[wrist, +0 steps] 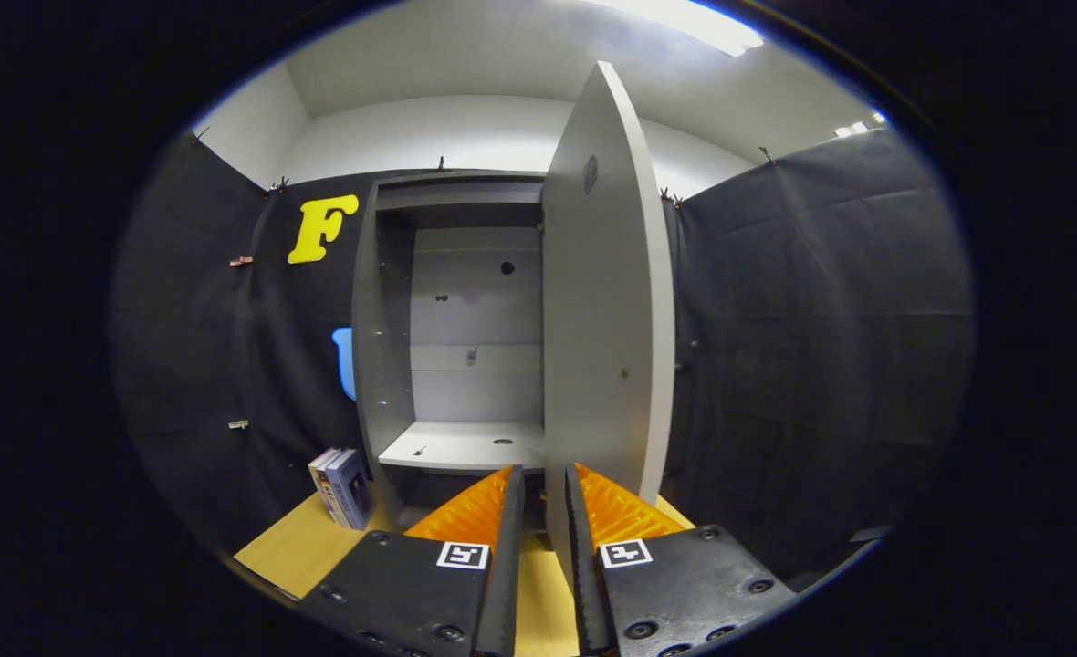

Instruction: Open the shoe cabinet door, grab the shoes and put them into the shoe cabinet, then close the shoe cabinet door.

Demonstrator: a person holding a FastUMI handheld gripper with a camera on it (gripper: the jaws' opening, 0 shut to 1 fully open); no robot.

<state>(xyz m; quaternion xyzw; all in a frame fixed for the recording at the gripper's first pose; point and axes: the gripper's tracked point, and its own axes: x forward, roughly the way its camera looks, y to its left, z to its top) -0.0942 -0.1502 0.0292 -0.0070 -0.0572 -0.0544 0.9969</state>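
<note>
Cabinet ahead w/ door swung out — books left, on table

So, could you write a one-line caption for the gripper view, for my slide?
Fingers straddle the lower edge of the open cabinet door, empty grey shoe cabinet beyond, books leaning beside it.

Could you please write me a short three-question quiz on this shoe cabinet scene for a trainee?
1. True or false: the door of the cabinet stands open.
2. What leans beside the cabinet's base? A) books B) a broom C) a bucket
3. What lies between the fingers of the gripper?

Key
1. True.
2. A.
3. The door's lower edge; whether the fingers press on it cannot be told.
</note>
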